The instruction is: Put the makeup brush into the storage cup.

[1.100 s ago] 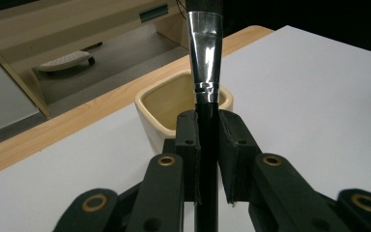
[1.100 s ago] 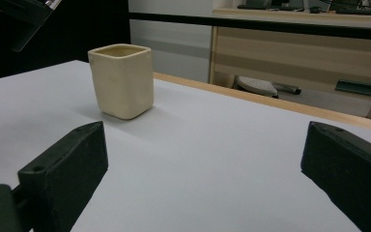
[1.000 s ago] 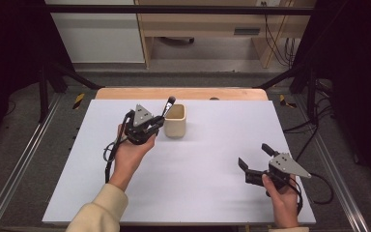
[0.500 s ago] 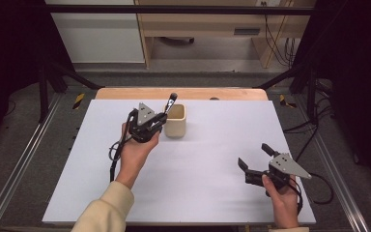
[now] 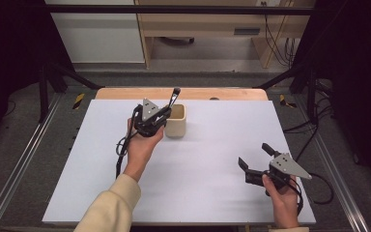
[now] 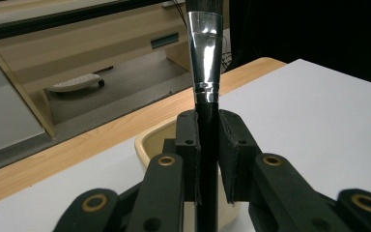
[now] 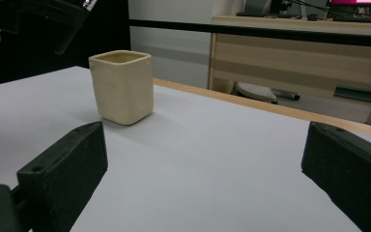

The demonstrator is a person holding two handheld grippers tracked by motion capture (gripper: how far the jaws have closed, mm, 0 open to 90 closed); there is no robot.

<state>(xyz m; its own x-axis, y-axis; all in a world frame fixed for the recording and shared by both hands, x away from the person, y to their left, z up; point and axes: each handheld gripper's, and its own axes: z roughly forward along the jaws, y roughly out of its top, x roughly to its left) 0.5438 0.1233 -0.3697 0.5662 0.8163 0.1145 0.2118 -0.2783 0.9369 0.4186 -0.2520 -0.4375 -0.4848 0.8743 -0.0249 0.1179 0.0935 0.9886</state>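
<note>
Presently, left tool (image 5: 165, 116): clamped on 1 black-handled brush with silver ferrule (image 6: 206, 72), upright, just beside 1 cream square ceramic cup (image 5: 177, 121) on white counter (image 5: 212, 159). Right tool (image 5: 255, 162): jaws wide apart, holding nothing, well apart from cup.

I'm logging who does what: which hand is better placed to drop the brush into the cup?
Left. The left gripper is shut on the brush right beside the cup. The right gripper sits open near the table's front right corner, far from the cup.

brush (image 6: 206, 87) – black handle, silver ferrule, upright | cup (image 5: 176, 121) – cream, square, upright
</note>
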